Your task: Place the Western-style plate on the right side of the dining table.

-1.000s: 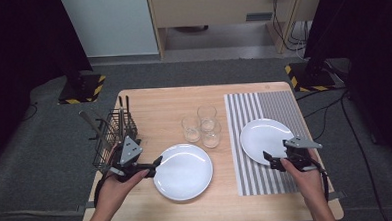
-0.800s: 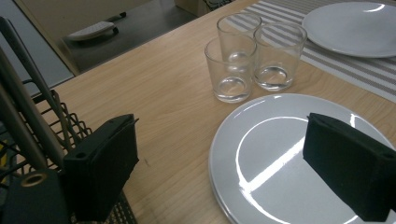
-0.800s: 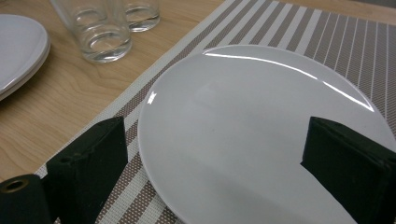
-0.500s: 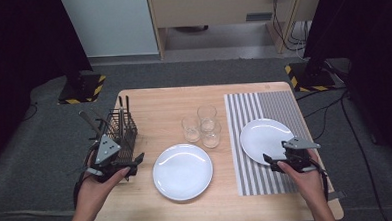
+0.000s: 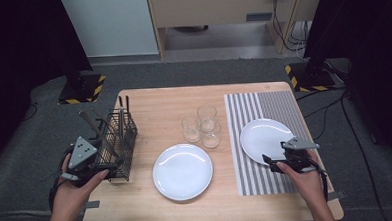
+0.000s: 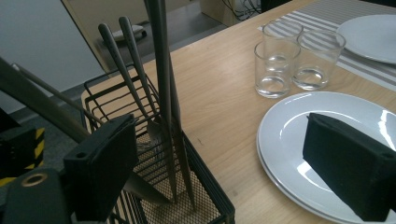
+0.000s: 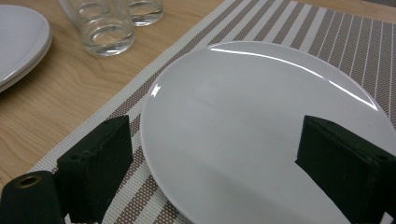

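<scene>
A black wire cutlery basket (image 5: 119, 136) stands at the table's left edge and holds several metal utensils (image 6: 161, 88). My left gripper (image 5: 111, 169) is open at the basket's near end; in the left gripper view (image 6: 224, 172) one jaw sits against the basket's wire wall and the other hangs over the middle white plate (image 5: 182, 171). That plate (image 6: 299, 135) looks like two stacked. My right gripper (image 5: 270, 162) is open with nothing held, its jaws on either side of the near rim of a white plate (image 7: 261, 121) on the striped placemat (image 5: 276, 104).
Three clear glasses (image 5: 201, 126) stand together behind the middle plate, between the basket and the placemat. The wooden table (image 5: 158, 104) ends just left of the basket. Bare wood lies in front of both plates.
My left gripper has drawn back leftward from the middle plate's rim to the near end of the cutlery basket. The right gripper has stayed at its plate.
</scene>
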Motion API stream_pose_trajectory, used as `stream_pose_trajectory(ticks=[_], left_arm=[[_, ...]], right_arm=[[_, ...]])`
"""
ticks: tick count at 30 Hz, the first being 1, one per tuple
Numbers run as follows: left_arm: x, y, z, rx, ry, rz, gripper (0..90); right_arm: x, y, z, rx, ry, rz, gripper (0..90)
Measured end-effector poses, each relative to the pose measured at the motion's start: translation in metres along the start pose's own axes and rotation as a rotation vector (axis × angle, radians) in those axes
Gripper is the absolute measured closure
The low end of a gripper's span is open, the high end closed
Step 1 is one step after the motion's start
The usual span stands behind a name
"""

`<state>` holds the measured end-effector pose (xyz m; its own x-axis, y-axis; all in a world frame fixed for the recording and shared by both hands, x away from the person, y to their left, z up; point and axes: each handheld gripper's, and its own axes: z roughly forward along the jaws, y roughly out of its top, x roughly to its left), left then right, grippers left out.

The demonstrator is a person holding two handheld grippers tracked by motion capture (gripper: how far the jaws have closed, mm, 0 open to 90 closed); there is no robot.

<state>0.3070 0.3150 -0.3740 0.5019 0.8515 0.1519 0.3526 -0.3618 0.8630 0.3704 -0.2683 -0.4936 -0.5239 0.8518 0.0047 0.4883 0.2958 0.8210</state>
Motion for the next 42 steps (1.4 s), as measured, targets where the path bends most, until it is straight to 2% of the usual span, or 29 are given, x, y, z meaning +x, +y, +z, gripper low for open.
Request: stream_pose_trajectory(ticks=[2, 3, 4, 7, 8, 9, 10, 11, 12, 15, 17, 21, 22, 23, 26, 27, 28, 29, 30, 33, 37, 39, 42], left_arm=[[0.005, -0.001, -0.004, 0.002, -0.011, -0.014, 9.6], [0.009, -0.002, -0.008, 0.018, 0.019, 0.006, 9.6], [0.009, -0.002, -0.008, 0.018, 0.019, 0.006, 9.5], [0.021, -0.002, -0.014, 0.027, 0.047, -0.001, 9.4], [0.021, -0.002, -0.014, 0.027, 0.047, -0.001, 9.4], [0.029, -0.003, -0.013, 0.044, 0.071, -0.001, 9.3], [0.029, -0.003, -0.013, 0.044, 0.071, -0.001, 9.3], [0.038, -0.004, -0.010, 0.054, 0.088, -0.007, 9.3], [0.038, -0.004, -0.010, 0.054, 0.088, -0.007, 9.4], [0.053, -0.006, -0.004, 0.083, 0.119, -0.025, 9.5], [0.057, -0.005, -0.001, 0.090, 0.127, -0.024, 9.6], [0.072, -0.001, 0.010, 0.090, 0.126, -0.026, 10.5], [0.072, -0.001, 0.010, 0.090, 0.126, -0.026, 10.8], [0.078, -0.001, 0.014, 0.092, 0.126, -0.038, 11.6], [0.083, 0.000, 0.017, 0.088, 0.131, -0.044, 16.4], [0.087, 0.001, 0.020, 0.087, 0.119, -0.046, 21.4], [0.087, 0.001, 0.020, 0.087, 0.119, -0.046, 27.2], [0.089, 0.002, 0.022, 0.093, 0.111, -0.028, 29.6], [0.089, 0.002, 0.022, 0.093, 0.111, -0.028, 30.8], [0.093, 0.001, 0.026, 0.116, 0.102, -0.046, 36.5], [0.097, -0.001, 0.029, 0.116, 0.092, -0.073, 41.8], [0.097, -0.001, 0.030, 0.100, 0.083, -0.075, 48.4], [0.096, -0.002, 0.033, 0.106, 0.066, -0.077, 51.4]], right_arm=[[0.000, 0.000, 0.000, 0.004, 0.002, 0.007, 11.5], [0.000, 0.000, 0.000, 0.001, 0.001, 0.002, 11.4], [-0.001, 0.000, -0.001, -0.003, -0.001, 0.002, 11.3], [-0.002, -0.001, -0.001, -0.003, -0.005, 0.009, 10.9], [-0.001, -0.001, 0.000, 0.000, -0.006, 0.010, 10.6], [-0.001, -0.002, 0.000, 0.003, -0.007, 0.007, 10.3], [-0.001, -0.002, 0.000, 0.005, -0.007, 0.005, 10.1], [-0.001, -0.002, 0.000, 0.009, -0.008, 0.000, 9.7], [-0.001, -0.002, 0.000, 0.009, -0.008, 0.000, 9.7], [0.000, -0.002, 0.000, 0.006, -0.015, 0.004, 8.8], [0.000, -0.002, 0.001, 0.001, -0.026, 0.003, 8.4], [0.002, -0.003, 0.002, 0.001, -0.033, -0.006, 10.8], [0.002, -0.003, 0.002, 0.001, -0.033, -0.006, 10.8], [0.003, -0.003, 0.003, 0.004, -0.033, -0.010, 12.3], [0.003, -0.003, 0.003, 0.004, -0.031, -0.008, 13.9], [0.003, -0.004, 0.004, 0.007, -0.034, -0.009, 14.2], [0.003, -0.004, 0.005, 0.009, -0.036, -0.011, 14.1], [0.003, -0.005, 0.005, 0.011, -0.037, -0.013, 14.2], [0.003, -0.005, 0.005, 0.011, -0.037, -0.013, 14.2], [0.002, -0.006, 0.006, 0.013, -0.039, -0.011, 14.2], [0.002, -0.007, 0.007, 0.019, -0.040, -0.008, 14.2], [0.002, -0.008, 0.008, 0.027, -0.038, -0.006, 14.1], [0.002, -0.009, 0.009, 0.026, -0.039, -0.013, 14.1]])
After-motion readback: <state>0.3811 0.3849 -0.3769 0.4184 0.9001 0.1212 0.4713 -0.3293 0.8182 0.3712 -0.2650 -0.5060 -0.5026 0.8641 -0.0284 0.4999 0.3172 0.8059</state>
